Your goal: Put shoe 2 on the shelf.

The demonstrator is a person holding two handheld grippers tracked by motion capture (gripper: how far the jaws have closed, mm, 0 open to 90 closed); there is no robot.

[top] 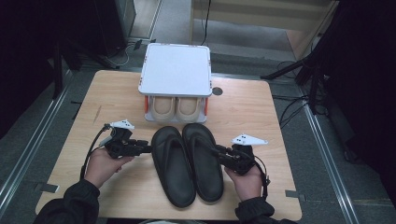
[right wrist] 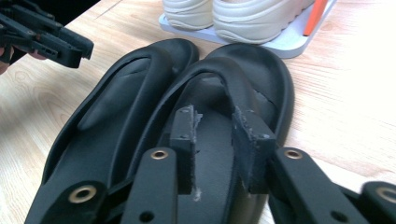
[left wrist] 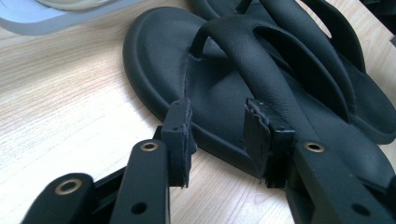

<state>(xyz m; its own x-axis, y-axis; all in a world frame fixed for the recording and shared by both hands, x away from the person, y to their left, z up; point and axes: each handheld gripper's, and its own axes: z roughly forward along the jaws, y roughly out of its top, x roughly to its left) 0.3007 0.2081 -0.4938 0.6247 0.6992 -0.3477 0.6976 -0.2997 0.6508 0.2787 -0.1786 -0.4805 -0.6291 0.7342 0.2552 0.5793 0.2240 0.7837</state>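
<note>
Currently I hold the left gripper (top: 145, 149) and right gripper (top: 218, 150) with jaws apart, gripping nothing, flanking the black sandals (top: 187, 161). They lie paired mid-table before the shoe rack (top: 175, 70), presumably set down for release; beige shoes (top: 175, 108) occupy its lower shelf.

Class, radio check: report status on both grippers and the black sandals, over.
Left gripper open at left sandal. Right gripper open at right sandal. Both sandals flat on table, side by side. Shoe rack behind, nothing blocking.
</note>
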